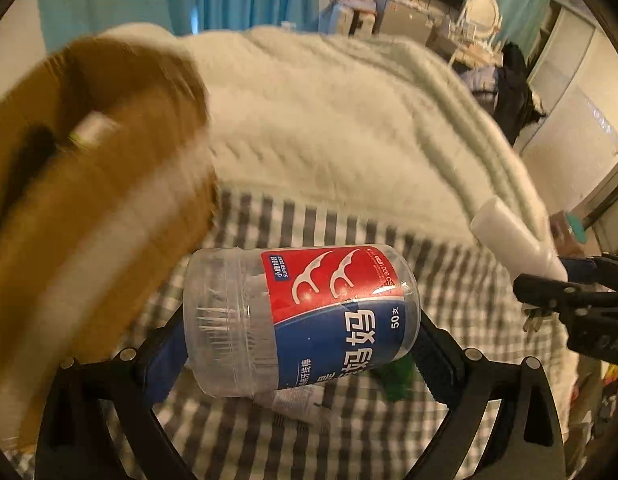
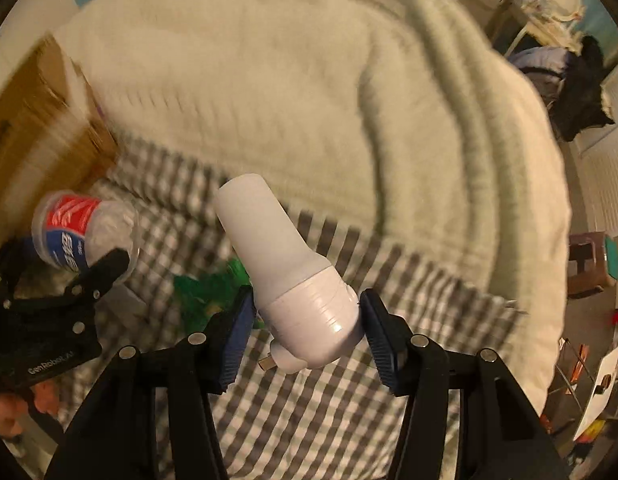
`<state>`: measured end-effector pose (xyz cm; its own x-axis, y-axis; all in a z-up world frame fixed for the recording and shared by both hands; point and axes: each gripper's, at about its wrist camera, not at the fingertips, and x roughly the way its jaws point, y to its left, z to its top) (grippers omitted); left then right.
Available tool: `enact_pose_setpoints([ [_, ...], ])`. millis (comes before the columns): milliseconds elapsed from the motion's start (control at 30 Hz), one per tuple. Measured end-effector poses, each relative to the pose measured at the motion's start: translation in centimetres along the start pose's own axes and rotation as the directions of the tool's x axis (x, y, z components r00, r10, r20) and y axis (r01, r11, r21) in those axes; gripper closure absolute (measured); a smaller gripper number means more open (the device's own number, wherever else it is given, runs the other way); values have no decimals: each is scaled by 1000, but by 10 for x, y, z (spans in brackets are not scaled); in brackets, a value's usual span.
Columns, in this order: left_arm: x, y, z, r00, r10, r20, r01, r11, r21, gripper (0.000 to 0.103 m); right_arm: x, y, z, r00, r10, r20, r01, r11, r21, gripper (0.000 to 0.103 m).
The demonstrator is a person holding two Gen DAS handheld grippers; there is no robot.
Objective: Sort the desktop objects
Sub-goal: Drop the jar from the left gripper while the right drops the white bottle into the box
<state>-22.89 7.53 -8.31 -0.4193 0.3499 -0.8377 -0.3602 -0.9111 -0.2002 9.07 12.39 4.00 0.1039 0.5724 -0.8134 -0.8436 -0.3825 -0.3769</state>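
Note:
My left gripper (image 1: 297,340) is shut on a clear floss-pick jar (image 1: 301,316) with a red and blue label, held sideways above the checked sheet; it also shows in the right wrist view (image 2: 83,234). My right gripper (image 2: 307,320) is shut on a white plug-in device (image 2: 289,272) with metal prongs at its base, tilted up to the left; it also shows in the left wrist view (image 1: 517,240). The right gripper (image 1: 581,308) sits to the right of the left one. A green plastic item (image 2: 213,292) lies on the sheet beneath both.
A brown cardboard box (image 1: 69,184) with white tape stands at the left, blurred. A thick cream blanket (image 2: 309,100) covers the bed behind the grey checked sheet (image 2: 309,400). A small white packet (image 1: 297,400) lies under the jar. Furniture and clutter stand at the right.

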Motion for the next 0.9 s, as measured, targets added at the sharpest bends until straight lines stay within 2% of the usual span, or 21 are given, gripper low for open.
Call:
enact_pose_setpoints([
  [167,-82,10,21,996,-1,88,2,1000,-10,4,-94,20,0,988,24,155,-28,999,23,50],
  [267,-135,22,33,986,52,160,-53,999,-1,4,-135,44,-4,972,43,230,-47,999,14,50],
  [400,-210,46,46,963,131,235,-146,988,47,5,-174,87,-5,952,82,295,-83,996,-8,50],
  [533,-256,76,48,933,187,306,-208,977,37,7,-194,124,5,927,140,347,-132,990,-45,50],
  [567,-263,86,46,931,184,316,-201,979,20,9,-194,131,6,921,158,356,-151,987,-46,50],
  [633,-266,112,43,941,139,309,-137,990,-29,17,-197,152,13,913,196,359,-188,981,-56,51],
  [700,-252,139,41,958,108,265,-79,990,-118,42,-197,170,18,909,216,358,-207,976,-63,51],
  [800,-222,174,36,979,106,172,-68,974,-217,45,-178,201,29,914,243,326,-226,970,-88,51],
  [900,-205,194,29,981,147,125,-114,965,-235,45,-161,220,33,920,258,296,-233,965,-119,51],
])
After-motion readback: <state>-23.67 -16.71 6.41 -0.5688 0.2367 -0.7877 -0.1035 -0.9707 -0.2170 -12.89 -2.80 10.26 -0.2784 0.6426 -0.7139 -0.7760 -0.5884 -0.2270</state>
